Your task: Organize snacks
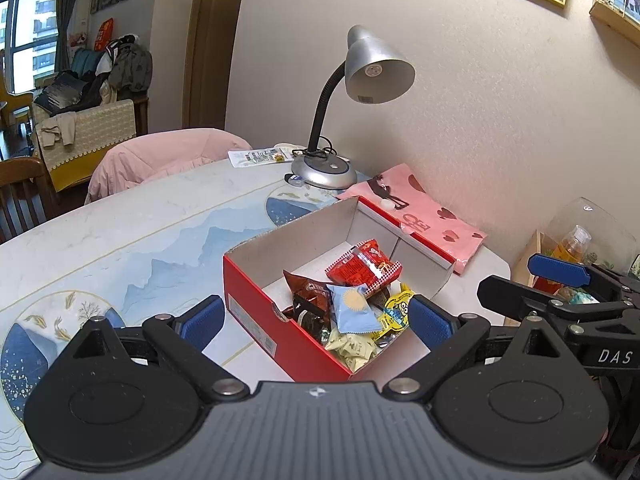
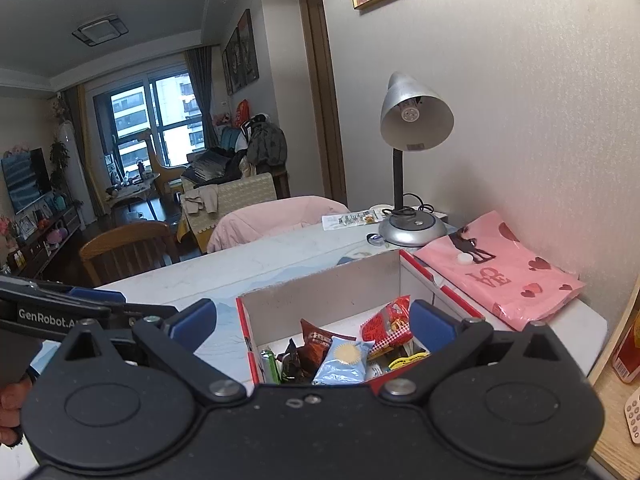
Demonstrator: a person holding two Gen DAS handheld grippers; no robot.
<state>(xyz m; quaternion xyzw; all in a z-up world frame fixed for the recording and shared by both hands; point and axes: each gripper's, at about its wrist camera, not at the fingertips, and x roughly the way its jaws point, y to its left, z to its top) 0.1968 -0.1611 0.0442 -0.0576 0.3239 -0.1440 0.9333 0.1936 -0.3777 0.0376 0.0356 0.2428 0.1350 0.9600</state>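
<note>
Left claw (image 1: 316, 322) is hanging wide open, nothing between its pads, over the near end of the red box (image 1: 256, 300). Right claw (image 2: 314, 326) is also gaping open and empty, hovering above the same box. Likely step: picking or settling a packet. To do it well, come down straight onto one wrapper and pinch across its flat middle, not a crinkly edge. Snacks (image 1: 352, 304) are lying heaped in the box's near half on the worktop (image 1: 140, 224): red packet (image 1: 364, 266) on top, brown one, pale-blue pouch (image 1: 352, 308), yellow and cream wrappers beneath. The far half is looking bare.
</note>
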